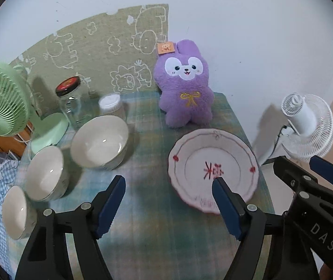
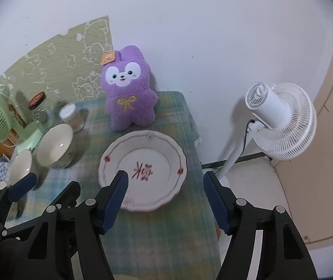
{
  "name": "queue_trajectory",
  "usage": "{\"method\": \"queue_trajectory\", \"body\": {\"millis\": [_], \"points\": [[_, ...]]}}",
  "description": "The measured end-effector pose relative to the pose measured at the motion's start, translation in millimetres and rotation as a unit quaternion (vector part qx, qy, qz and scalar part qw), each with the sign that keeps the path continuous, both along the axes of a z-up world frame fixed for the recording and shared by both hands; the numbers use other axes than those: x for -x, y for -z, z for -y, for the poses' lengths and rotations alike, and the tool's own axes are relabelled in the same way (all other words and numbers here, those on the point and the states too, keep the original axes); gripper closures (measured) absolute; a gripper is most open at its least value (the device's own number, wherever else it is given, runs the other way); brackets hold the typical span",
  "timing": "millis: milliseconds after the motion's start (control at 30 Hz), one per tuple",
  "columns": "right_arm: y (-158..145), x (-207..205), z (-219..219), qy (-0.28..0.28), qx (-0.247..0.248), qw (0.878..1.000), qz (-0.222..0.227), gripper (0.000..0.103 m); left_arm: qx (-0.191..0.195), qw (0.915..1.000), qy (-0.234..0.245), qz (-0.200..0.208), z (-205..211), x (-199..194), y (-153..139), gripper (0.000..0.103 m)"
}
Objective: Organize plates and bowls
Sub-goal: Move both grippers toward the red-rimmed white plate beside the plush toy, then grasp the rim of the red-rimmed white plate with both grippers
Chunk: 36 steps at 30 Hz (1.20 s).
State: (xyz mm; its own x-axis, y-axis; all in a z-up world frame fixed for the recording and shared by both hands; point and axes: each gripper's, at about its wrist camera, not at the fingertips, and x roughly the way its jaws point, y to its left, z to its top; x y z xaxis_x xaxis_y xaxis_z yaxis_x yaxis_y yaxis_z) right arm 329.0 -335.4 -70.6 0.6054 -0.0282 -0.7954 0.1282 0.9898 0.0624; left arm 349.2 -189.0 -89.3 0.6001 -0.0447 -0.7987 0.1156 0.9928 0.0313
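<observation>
A white scalloped plate (image 1: 213,168) with red characters lies on the green plaid table at the right; it also shows in the right wrist view (image 2: 143,170). Three white bowls stand in a row at the left: a large bowl (image 1: 99,141), a medium bowl (image 1: 46,172) and a small bowl (image 1: 17,212). My left gripper (image 1: 168,206) is open and empty above the table's near middle, its right finger over the plate's near rim. My right gripper (image 2: 165,203) is open and empty, just short of the plate's near edge.
A purple plush rabbit (image 1: 185,84) sits behind the plate. Two jars (image 1: 70,102) and a green desk fan (image 1: 0,100) stand at the back left. A white floor fan (image 2: 280,119) stands off the table's right edge. The right gripper shows at the right of the left wrist view (image 1: 311,179).
</observation>
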Motion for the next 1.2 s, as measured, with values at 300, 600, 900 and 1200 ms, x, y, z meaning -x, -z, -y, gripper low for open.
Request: {"method": "queue_trajectory", "body": {"millis": [300,600,900,1200], "points": [[54,-56,19,0.003,-0.020,1.000,-0.023,0.039,-0.022,0.9995,-0.009,-0.022,21,-49,51,0.032],[98,-82,21,0.010,-0.025,0.999,-0.047,0.043,-0.029,0.9980,-0.023,-0.050,24,-72,91,0.041],[123,-90,22,0.008,-0.018,0.997,-0.074,0.050,-0.022,0.9975,-0.021,-0.064,27,-80,105,0.062],[133,-93,25,0.010,-0.016,0.996,-0.083,0.058,-0.054,0.9971,-0.012,-0.053,35,-78,109,0.065]]}}
